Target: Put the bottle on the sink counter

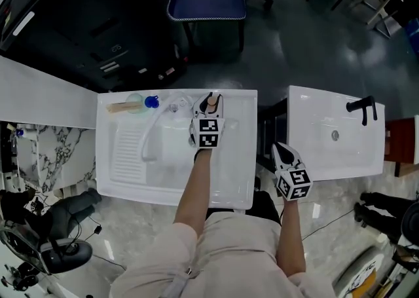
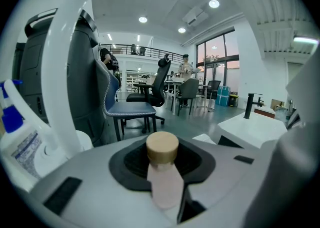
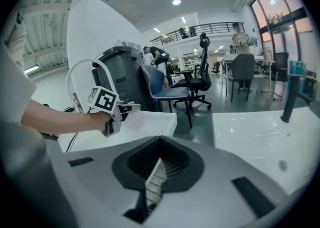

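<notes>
The left gripper [image 1: 208, 103] is holding the bottle [image 2: 163, 184] - its two jaws are squeezing the pink body from both sides. The bottle is standing straight up between the jaws, and its round tan cap [image 2: 162, 148] is poking out above them. From the head view, this gripper is reaching over the back edge of the white sink counter [image 1: 237, 179], so the bottle is there too. I cannot tell if the bottom of the bottle is touching the counter.

Just to the left of this gripper, the white tap [image 2: 64, 71] is bending up in a big curve. Left of the tap, a spray bottle [image 2: 21, 144] with a blue top is standing. Farther ahead of the jaws, a blue chair [image 2: 128, 108] is sitting on the grey floor.

The right gripper [image 1: 281, 151] is hanging off to the right of the counter - its jaws are pressing together with nothing in them. To its right, a second white sink [image 3: 265, 132] with a black tap [image 2: 248, 105] is standing.
</notes>
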Tool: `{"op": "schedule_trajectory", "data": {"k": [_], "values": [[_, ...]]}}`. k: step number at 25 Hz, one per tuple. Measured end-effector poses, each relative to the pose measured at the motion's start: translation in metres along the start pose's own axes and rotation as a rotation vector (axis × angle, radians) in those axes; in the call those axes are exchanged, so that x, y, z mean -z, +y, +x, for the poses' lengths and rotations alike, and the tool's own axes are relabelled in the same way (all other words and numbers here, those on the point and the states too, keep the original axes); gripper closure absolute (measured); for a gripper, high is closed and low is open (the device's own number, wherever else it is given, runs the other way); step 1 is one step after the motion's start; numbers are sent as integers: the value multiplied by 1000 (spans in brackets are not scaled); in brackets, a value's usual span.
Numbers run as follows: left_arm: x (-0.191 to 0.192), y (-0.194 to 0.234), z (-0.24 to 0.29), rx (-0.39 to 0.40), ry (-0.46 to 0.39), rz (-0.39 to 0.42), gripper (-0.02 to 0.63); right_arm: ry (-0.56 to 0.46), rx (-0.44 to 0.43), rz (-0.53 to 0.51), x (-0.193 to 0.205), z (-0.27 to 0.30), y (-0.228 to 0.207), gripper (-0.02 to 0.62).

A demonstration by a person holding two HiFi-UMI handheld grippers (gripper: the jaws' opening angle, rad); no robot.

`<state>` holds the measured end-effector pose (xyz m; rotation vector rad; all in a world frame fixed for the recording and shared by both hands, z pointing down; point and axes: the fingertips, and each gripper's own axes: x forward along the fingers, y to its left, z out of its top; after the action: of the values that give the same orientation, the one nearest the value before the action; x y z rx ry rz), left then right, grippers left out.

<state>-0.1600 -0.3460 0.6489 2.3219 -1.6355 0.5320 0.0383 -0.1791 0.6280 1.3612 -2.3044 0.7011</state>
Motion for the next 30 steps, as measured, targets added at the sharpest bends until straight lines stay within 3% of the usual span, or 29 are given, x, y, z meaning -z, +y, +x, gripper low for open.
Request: {"op": "schedule_trajectory", "data": {"k": [13, 30], "values": [[7, -6, -4, -23, -40, 46, 492, -8, -9, -7, 4, 0, 6, 591], [8, -4, -3, -16, -50, 29, 486, -20, -18, 7, 1, -3, 9, 591]]}}
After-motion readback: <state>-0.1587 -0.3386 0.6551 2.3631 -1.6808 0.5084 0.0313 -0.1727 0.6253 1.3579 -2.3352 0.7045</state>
